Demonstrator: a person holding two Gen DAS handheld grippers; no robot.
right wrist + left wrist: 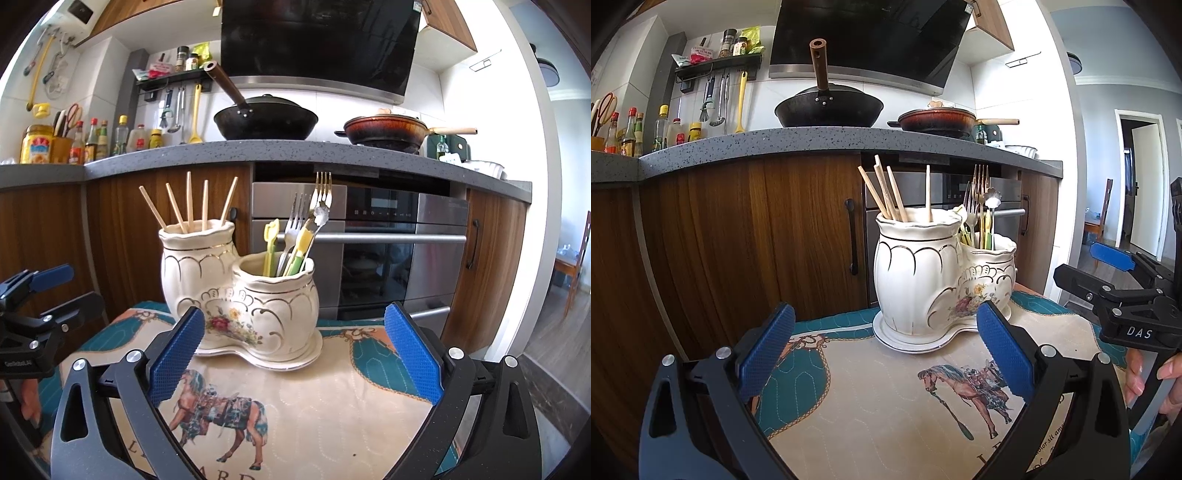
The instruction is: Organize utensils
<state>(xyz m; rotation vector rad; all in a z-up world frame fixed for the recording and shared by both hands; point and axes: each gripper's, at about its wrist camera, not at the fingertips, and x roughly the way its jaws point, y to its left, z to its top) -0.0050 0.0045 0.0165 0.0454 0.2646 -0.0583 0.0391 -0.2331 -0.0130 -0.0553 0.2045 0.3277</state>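
A white holder with two cups stands on a horse cloth. The tall cup has chopsticks in it. The short cup has forks and spoons. Both grippers, left and right, have fingers wide open, holding nothing, near the holder. A wok sits on the worktop behind

Wood cabinets under a grey speckled counter, white tiled wall behind.
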